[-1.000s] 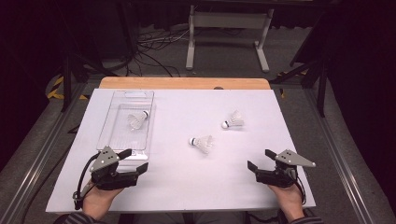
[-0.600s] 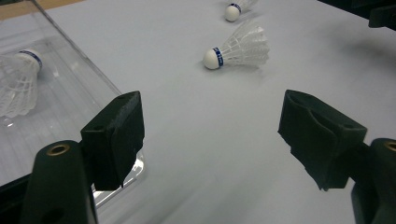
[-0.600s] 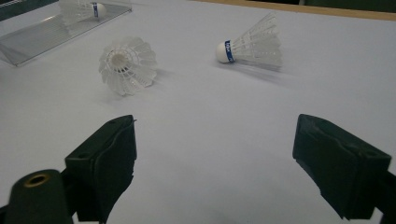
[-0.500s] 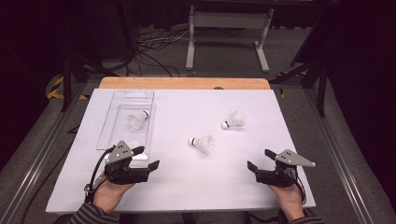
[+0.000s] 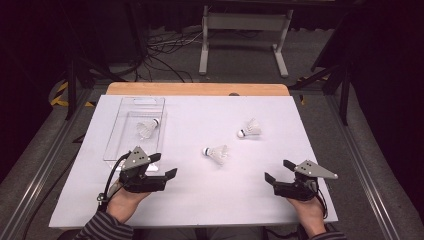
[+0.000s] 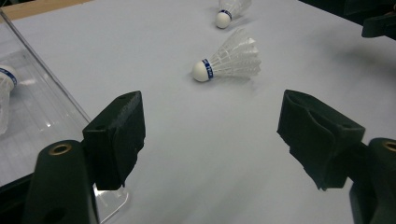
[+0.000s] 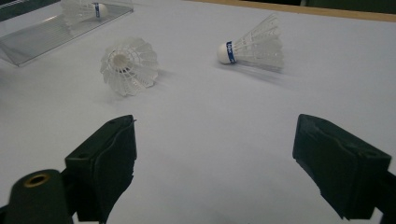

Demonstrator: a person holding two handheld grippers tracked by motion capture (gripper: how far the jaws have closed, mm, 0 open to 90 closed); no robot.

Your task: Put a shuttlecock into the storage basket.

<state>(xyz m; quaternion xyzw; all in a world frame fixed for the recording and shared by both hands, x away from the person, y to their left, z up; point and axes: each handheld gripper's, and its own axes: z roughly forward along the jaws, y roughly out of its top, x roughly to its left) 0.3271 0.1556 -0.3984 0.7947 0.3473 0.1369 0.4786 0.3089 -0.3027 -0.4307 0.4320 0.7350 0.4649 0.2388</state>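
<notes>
— Since the earlier frame the left gripper [image 5: 159, 172] had slid in from the table's left edge, past the tray's near corner, toward the middle. The right gripper [image 5: 278, 177] hadn't budged.

— Were they holding anything?

— No. Both had their jaws spread wide and empty, low over the white table [image 5: 310, 135].

— And the shuttlecocks?

— The near shuttle [image 5: 216, 153] lay on its side mid-table, ahead of the left gripper, cork pointing left. The far shuttle [image 5: 249, 129] lay beyond it to the right, well apart. A third [image 5: 146, 128] was already in the clear tray [image 5: 118, 126] at the far left.

— What could have gone wrong?

— I'd say the feathers. A pinch on the skirt might crush it, and a jaw nudging the cork could set the shuttle rolling away.
</notes>
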